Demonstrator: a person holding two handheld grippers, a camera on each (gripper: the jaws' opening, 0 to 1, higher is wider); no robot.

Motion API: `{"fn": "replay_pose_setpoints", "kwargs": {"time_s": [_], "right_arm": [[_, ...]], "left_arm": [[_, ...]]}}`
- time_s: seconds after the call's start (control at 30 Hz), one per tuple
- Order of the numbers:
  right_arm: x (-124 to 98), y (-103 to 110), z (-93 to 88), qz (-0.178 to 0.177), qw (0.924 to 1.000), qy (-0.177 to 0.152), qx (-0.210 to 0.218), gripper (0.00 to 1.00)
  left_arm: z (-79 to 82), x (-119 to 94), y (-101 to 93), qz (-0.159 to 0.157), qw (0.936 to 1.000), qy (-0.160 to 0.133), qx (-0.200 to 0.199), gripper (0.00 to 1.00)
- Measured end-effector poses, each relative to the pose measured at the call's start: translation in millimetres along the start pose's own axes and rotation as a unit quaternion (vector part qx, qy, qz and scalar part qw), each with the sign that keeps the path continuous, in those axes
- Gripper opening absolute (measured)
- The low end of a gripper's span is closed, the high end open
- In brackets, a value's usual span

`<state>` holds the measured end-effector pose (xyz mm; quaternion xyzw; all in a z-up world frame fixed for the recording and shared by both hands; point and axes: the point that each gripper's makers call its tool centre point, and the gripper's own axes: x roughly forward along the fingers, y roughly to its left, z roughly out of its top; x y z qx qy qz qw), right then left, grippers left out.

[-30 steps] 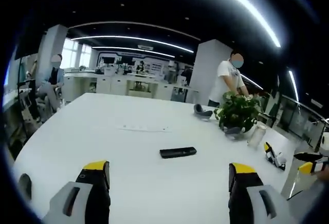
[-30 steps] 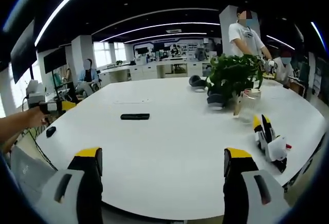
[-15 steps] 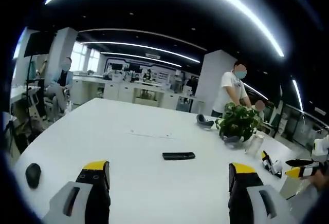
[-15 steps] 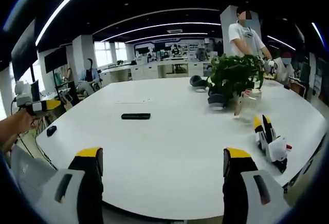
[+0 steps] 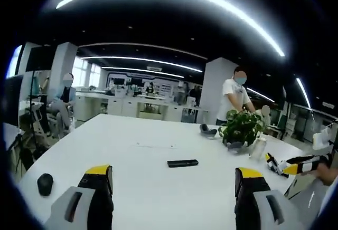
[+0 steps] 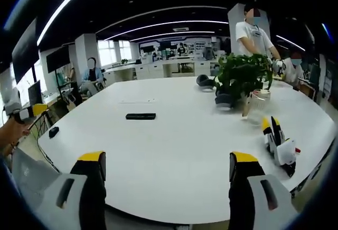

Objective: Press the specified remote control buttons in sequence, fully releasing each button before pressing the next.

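Note:
A slim black remote control [image 5: 182,163] lies flat near the middle of the white table [image 5: 148,182]; in the right gripper view the remote control [image 6: 140,116] sits left of centre. My left gripper [image 5: 174,185] is open, well short of the remote, nothing between its yellow-tipped fingers [image 5: 98,171]. My right gripper [image 6: 168,174] is open too, above the table's near edge and far from the remote. The right gripper [image 5: 303,162] also enters the left gripper view from the right, and the left gripper [image 6: 24,112] shows in a hand at the left of the right gripper view.
A potted plant [image 6: 240,77] stands at the table's far right beside a glass jar [image 6: 257,105]. A spare yellow-tipped gripper [image 6: 278,144] lies by the right edge. A black mouse [image 5: 45,183] sits at the left edge. A person [image 6: 254,35] stands behind the plant.
The left gripper view has pulled back and tilted, so the remote looks smaller and the mouse has come into view. In the right gripper view the hand with the left gripper drifted left.

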<state>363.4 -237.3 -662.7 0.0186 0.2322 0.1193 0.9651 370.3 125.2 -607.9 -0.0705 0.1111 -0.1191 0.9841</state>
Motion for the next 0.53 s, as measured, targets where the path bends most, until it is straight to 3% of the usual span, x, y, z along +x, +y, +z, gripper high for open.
{"fn": "replay_pose_setpoints", "kwargs": {"time_s": [0.33, 0.53], "right_arm": [[0.5, -0.6, -1.4, 0.001, 1.0, 0.004, 0.002, 1.0], [1.1, 0.4, -3.0, 0.002, 0.9999, 0.01, -0.002, 0.99]], "left_arm": [[-9.6, -13.4, 22.3, 0.062, 0.9977, -0.026, 0.003, 1.0], [-15.2, -11.5, 25.1, 0.077, 0.9966, -0.028, -0.007, 1.0]]}}
